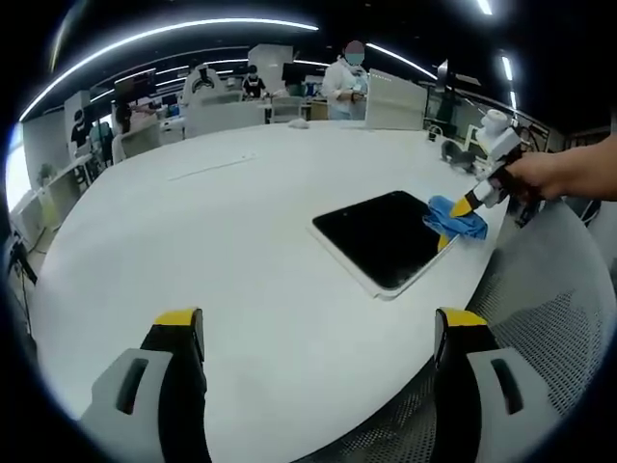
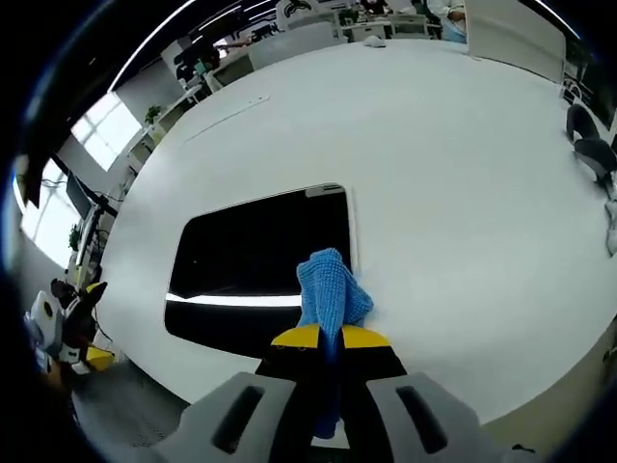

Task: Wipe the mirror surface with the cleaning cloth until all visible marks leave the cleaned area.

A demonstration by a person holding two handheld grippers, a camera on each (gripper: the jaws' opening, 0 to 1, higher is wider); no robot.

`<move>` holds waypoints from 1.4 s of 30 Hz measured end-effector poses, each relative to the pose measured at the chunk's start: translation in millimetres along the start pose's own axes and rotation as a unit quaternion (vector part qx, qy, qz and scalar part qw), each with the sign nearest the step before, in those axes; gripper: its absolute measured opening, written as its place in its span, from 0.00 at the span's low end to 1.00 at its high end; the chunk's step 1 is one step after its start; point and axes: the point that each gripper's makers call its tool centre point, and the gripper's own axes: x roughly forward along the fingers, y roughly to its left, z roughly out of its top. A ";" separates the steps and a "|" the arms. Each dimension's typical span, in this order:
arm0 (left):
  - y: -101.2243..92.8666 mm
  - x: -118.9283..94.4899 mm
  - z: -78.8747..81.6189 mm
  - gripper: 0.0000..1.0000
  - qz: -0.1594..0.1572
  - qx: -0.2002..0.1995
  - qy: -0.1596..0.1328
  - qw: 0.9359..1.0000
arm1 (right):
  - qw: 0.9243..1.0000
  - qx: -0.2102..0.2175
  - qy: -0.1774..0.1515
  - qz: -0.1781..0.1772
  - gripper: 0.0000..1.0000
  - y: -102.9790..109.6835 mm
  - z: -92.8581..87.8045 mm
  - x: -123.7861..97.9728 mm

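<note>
R tongs [image 2: 323,337] clamped on cloth [image 2: 331,285] at mirror [image 2: 253,262] edge; L tongs [image 1: 318,328] apart, idle. Risk: mirror slides off counter [image 1: 222,241], unheld.

White round table [image 1: 193,222] with flat dark mirror [image 1: 386,236] on it

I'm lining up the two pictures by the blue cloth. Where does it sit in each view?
Left gripper view: cleaning cloth right of centre, on the mirror's right end, at the right gripper's tips.
Right gripper view: cloth low centre, pinched in the jaws, on the mirror's right edge.
Shared landmark: the dark mirror.
</note>
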 end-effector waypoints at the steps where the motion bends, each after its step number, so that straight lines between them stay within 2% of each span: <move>1: 0.2 0.2 -0.1 0.99 0.000 -0.003 0.000 1.000 | 1.000 0.000 0.000 0.001 0.00 1.7 0.0 0.5; 21: -0.4 0.2 0.6 0.99 -0.002 -0.001 -0.003 1.000 | 0.999 -0.023 0.018 0.025 0.00 60.2 -7.6 15.9; 25: -0.2 0.5 0.5 0.99 -0.002 -0.001 -0.004 1.000 | 0.999 -0.026 0.021 0.031 0.00 68.9 -6.5 24.4; 31: -0.7 0.2 -0.1 0.99 -0.002 -0.003 -0.003 1.000 | 0.998 -0.040 0.025 0.039 0.00 89.6 -12.2 24.7; 42: -3.1 0.7 -1.6 0.99 -0.008 0.000 0.001 1.000 | 0.998 -0.041 0.029 0.049 0.00 111.7 -14.6 29.0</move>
